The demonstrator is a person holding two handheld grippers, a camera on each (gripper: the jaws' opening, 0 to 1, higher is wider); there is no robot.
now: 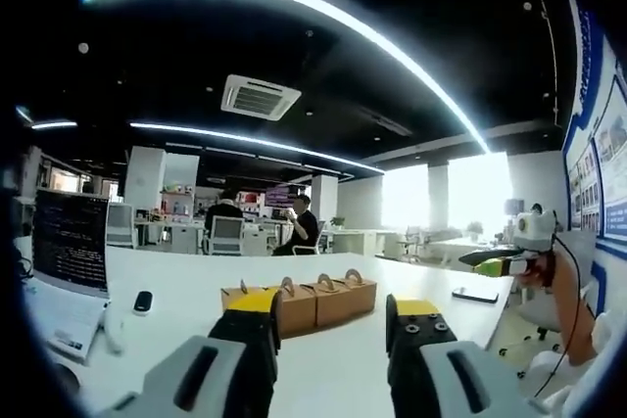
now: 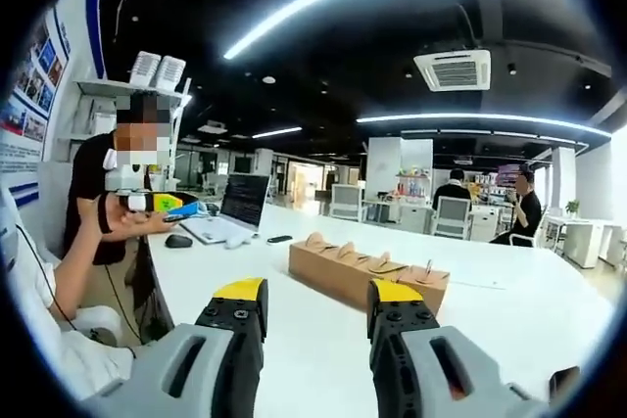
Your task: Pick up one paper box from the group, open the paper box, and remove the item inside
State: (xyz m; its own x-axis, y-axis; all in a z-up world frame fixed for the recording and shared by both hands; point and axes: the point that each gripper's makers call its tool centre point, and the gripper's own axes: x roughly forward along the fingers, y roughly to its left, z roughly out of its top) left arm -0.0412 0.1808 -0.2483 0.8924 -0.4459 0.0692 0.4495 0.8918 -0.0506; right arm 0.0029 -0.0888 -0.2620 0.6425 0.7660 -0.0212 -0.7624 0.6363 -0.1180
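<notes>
On the white table (image 2: 549, 325), mid-span: row of brown paper boxes (image 2: 367, 276), set side by side and touching, each with a looped handle on top.

Boxes, left gripper view: paper boxes (image 1: 312, 301) seen from the opposite side; three or four handles countable, the near-end box partly behind a jaw.

Row axis: long axis lies across the table; in the right gripper view it trends from upper left to lower right, obliquely across the jaw line.

Left gripper (image 1: 333, 325): jaws apart, nothing between them; yellow-capped tips frame the row, which lies ahead and just beyond.

Right gripper (image 2: 314, 312): jaws apart, empty; the row lies straight ahead past the tips, not touching.

Nearer hand: judged left, since the boxes sit right at its tips; the fisheye makes this uncertain.

Task status: no box lifted, none opened; pick not yet begun.

Next move (judgement): an end box is the easier one to separate; a jaw closing across the row's short width would need aligning square to the long axis.

Surroundings: open laptop (image 2: 228, 210), mouse (image 2: 178, 240), phone (image 2: 279, 238) on the far table end; laptop (image 1: 67, 247) also in the left gripper view, dark phone (image 1: 474, 294) near the table edge; seated people (image 2: 490, 205) at far desks.
</notes>
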